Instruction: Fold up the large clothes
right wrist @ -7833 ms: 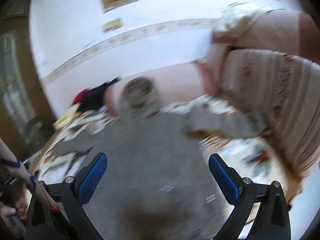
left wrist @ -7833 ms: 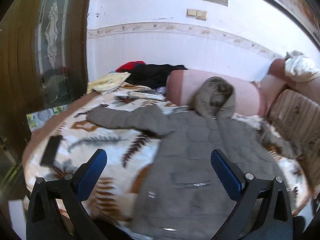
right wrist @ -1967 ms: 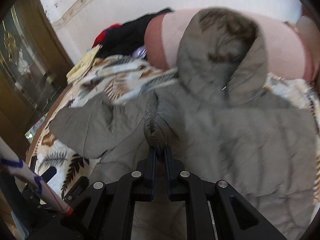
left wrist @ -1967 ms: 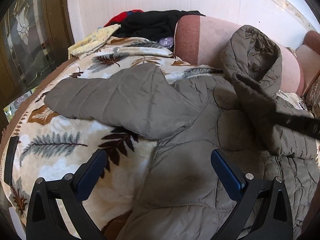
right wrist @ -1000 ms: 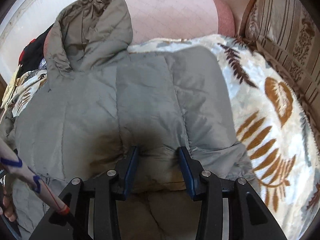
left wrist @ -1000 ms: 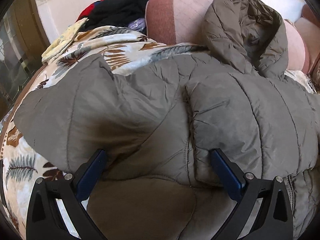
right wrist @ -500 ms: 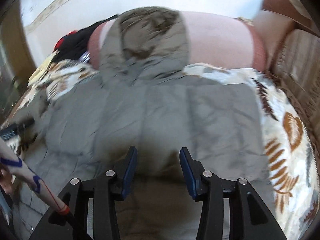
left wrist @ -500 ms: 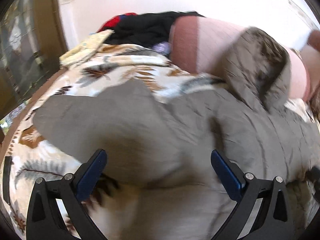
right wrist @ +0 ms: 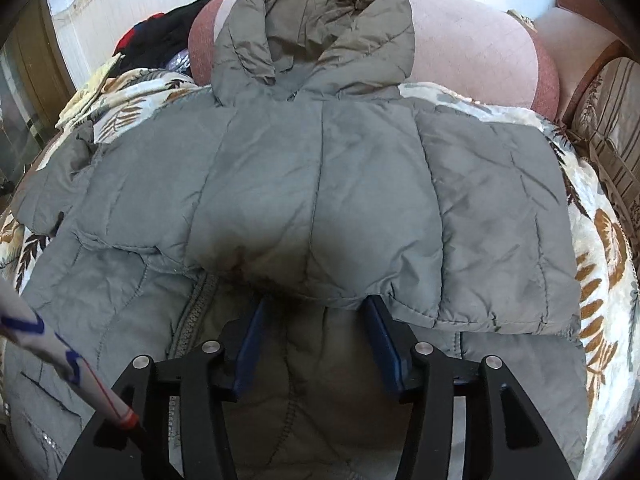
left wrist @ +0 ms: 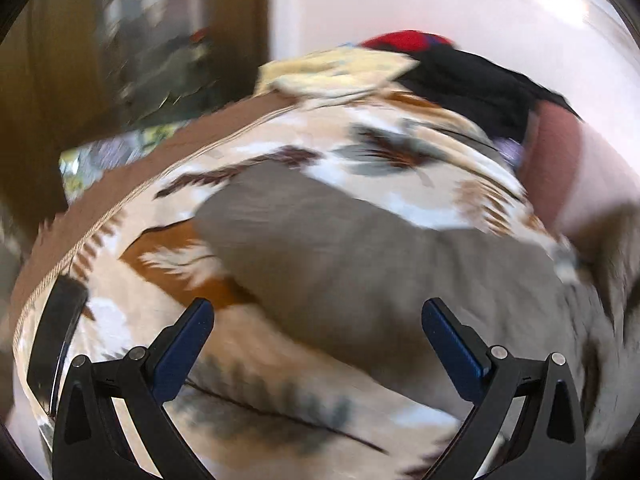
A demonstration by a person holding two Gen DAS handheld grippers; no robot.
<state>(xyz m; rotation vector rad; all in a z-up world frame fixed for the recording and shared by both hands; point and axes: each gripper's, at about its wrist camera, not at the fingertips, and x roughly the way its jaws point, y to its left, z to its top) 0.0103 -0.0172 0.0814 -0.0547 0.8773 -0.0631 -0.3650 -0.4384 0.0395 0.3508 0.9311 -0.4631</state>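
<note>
A grey hooded puffer jacket (right wrist: 320, 184) lies on the leaf-patterned blanket (right wrist: 600, 240). Its right sleeve (right wrist: 492, 216) is folded across the chest. Its hood (right wrist: 316, 28) rests against a pink cushion (right wrist: 472, 48). My right gripper (right wrist: 316, 312) hovers half open and empty at the folded sleeve's cuff edge. In the blurred left wrist view the jacket's left sleeve (left wrist: 340, 248) stretches out flat on the blanket (left wrist: 280, 392). My left gripper (left wrist: 316, 320) is wide open above that sleeve, holding nothing.
A black and red clothes pile (left wrist: 460, 72) and a yellow cloth (left wrist: 332, 68) lie at the bed's far end. A dark phone-like slab (left wrist: 56, 340) sits at the blanket's left edge. A striped sofa arm (right wrist: 612, 120) borders the right. A wooden door (left wrist: 100, 40) stands left.
The left gripper has swung left, from over the jacket's body to over the outstretched left sleeve. The right gripper stays by the folded right sleeve, jaws partly open since releasing it.
</note>
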